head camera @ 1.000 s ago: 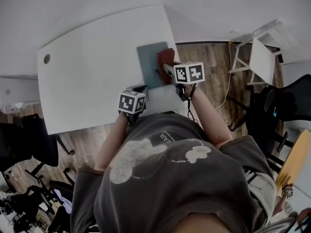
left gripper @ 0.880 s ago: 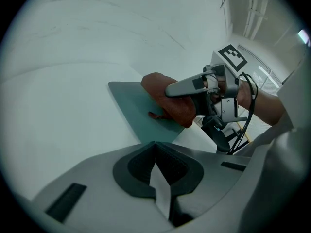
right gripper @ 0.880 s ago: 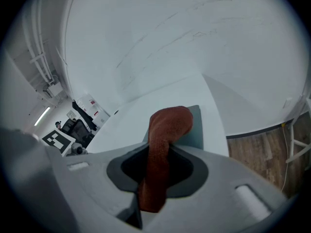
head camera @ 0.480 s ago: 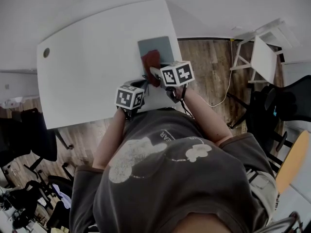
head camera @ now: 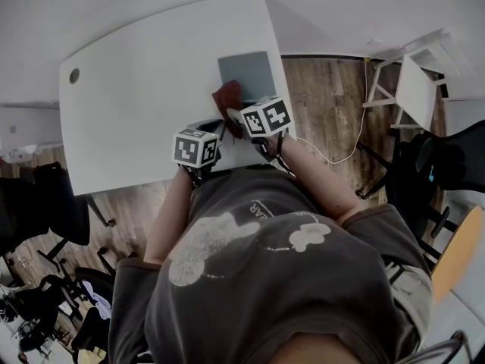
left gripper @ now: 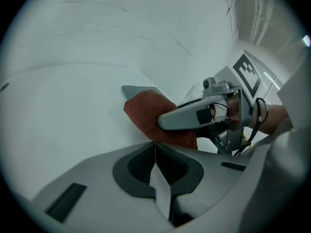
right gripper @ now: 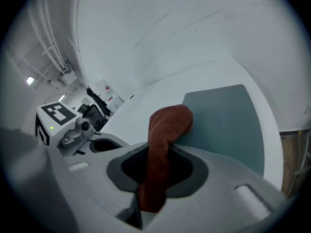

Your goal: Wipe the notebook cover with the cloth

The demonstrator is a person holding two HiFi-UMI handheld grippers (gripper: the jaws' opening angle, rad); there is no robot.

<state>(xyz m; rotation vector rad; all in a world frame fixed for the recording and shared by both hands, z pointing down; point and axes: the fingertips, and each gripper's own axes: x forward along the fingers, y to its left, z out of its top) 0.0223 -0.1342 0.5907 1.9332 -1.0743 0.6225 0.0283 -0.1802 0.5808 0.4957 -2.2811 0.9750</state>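
Right claw with cloth nearer body now, at notebook corner

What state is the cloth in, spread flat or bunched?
Bunched: the cloth is a narrow roll clamped in the right gripper, not laid flat.

open table leftward — notebook at right edge.

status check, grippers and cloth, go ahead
Left gripper shut, empty. Right gripper shut on cloth; cloth at notebook's near corner. Nothing in the way.
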